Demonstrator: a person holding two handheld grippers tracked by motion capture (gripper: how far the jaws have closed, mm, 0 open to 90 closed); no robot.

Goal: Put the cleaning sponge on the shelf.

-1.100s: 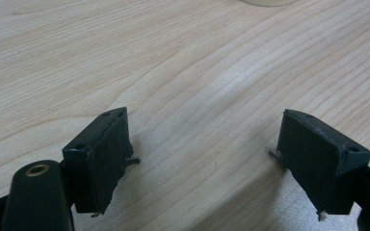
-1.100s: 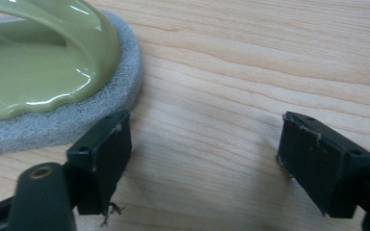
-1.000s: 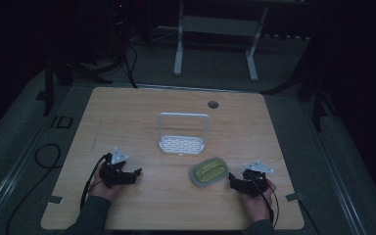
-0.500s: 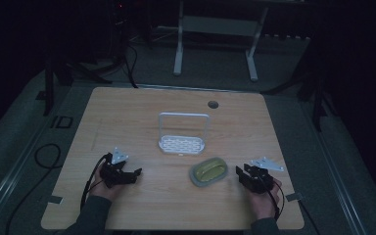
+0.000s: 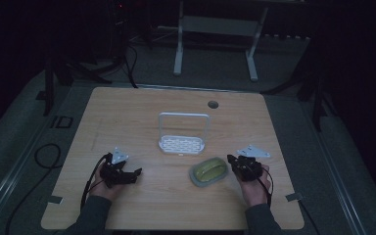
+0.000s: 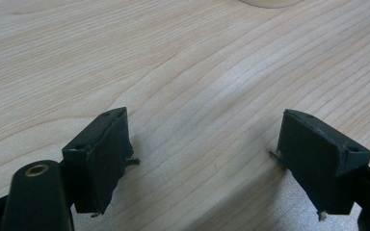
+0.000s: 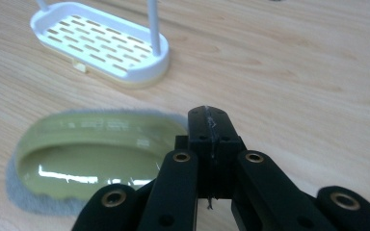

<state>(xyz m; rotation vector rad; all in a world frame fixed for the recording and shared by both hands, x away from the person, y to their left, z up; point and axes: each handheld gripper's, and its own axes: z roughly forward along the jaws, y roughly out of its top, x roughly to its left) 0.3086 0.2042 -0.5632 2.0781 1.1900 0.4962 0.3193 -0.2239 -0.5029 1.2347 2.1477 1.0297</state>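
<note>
High view: a wooden table stands in a dim room, and a person's forearms come in from the bottom edge, each hand holding a pair of tongs. The left gripper lies low over the wood at the left side of the table, pointing toward the middle. In the left gripper view its two black jaws stand spread wide apart with bare wood grain between them and nothing in their gap.

The right gripper sits at the right side of the table, just beside the right end of a green oval dish. Its jaws have just been closing, and in the right gripper view they are pressed flat together with nothing caught between them. In that same view the green dish lies just left of the closed tips, glossy inside, resting on a grey pad whose edge shows around it; whether the tips touch the dish's rim I cannot tell.

Behind the dish, nearer the table's middle, stands a white slotted tray with a tall wire handle arching over it. The right gripper view shows the tray well apart from the dish, with its slots running across the base. A small round hole sits near the table's far edge.
</note>
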